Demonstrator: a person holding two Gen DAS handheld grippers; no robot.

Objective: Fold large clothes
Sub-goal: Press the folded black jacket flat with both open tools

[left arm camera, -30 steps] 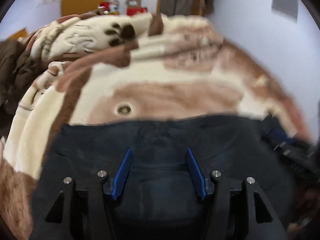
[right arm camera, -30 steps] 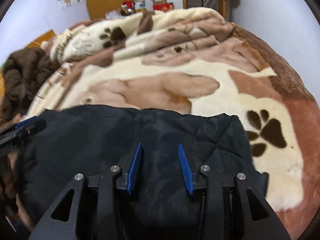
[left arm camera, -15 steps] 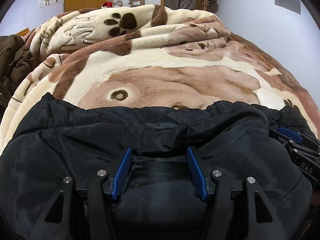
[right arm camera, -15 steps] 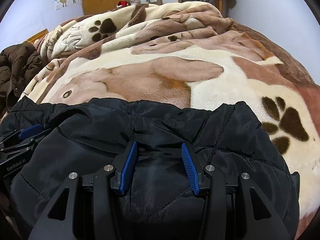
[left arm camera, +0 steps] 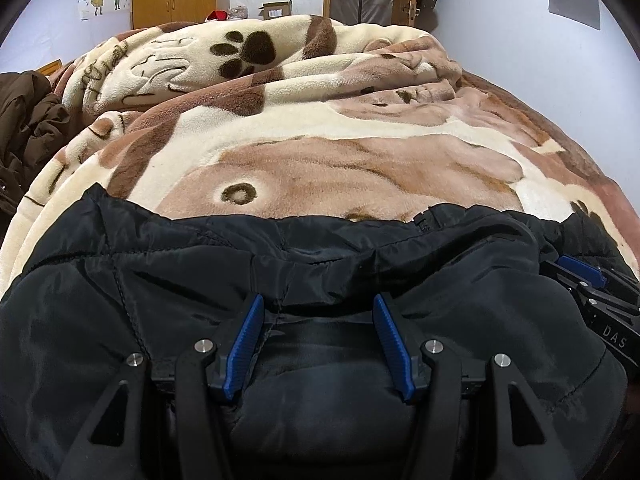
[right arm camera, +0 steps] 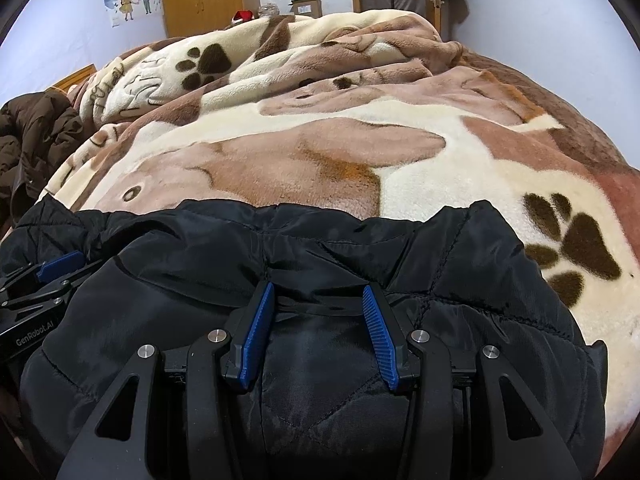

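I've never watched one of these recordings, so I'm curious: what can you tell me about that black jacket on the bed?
The black jacket is padded, with a slightly shiny shell and stitched quilting lines. It lies bunched on the paw-print blanket at the near edge, its far hem rumpled and a zipper end peeking out. The left gripper and right gripper each have fabric between their open blue fingers; whether they pinch it is unclear.
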